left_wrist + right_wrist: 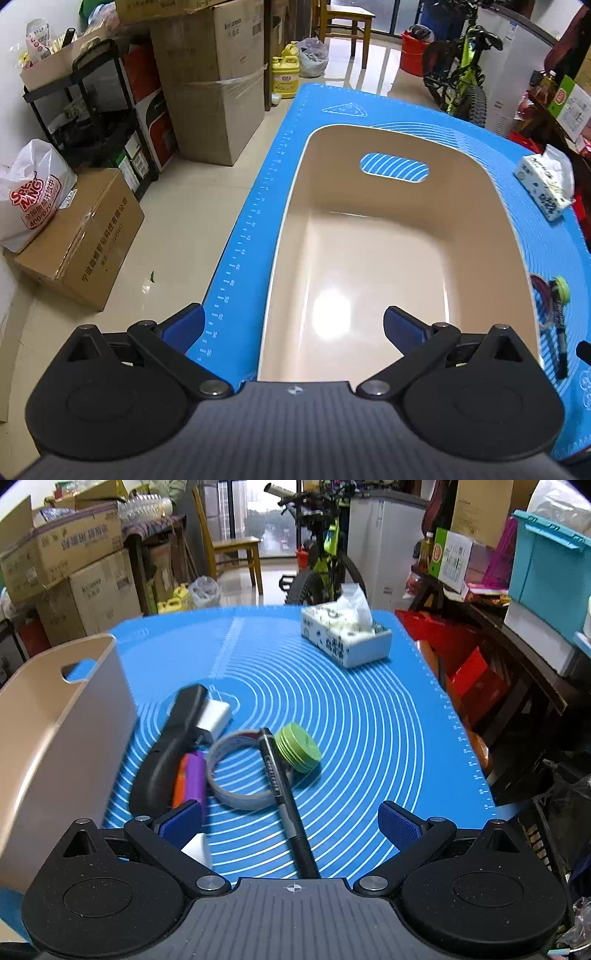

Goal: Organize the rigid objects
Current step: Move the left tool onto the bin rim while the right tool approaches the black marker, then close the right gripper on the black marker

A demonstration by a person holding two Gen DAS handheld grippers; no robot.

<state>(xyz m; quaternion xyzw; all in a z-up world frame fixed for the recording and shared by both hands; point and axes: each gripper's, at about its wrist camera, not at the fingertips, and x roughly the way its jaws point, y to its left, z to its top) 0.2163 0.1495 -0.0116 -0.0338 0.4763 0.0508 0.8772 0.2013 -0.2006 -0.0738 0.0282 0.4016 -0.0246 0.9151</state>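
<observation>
Both jaws spread, holding nothing. My right gripper (290,821) straddles the marker (284,794); it lies on the tape ring (236,797), so pinching might flick it away from the bin (55,738).
</observation>
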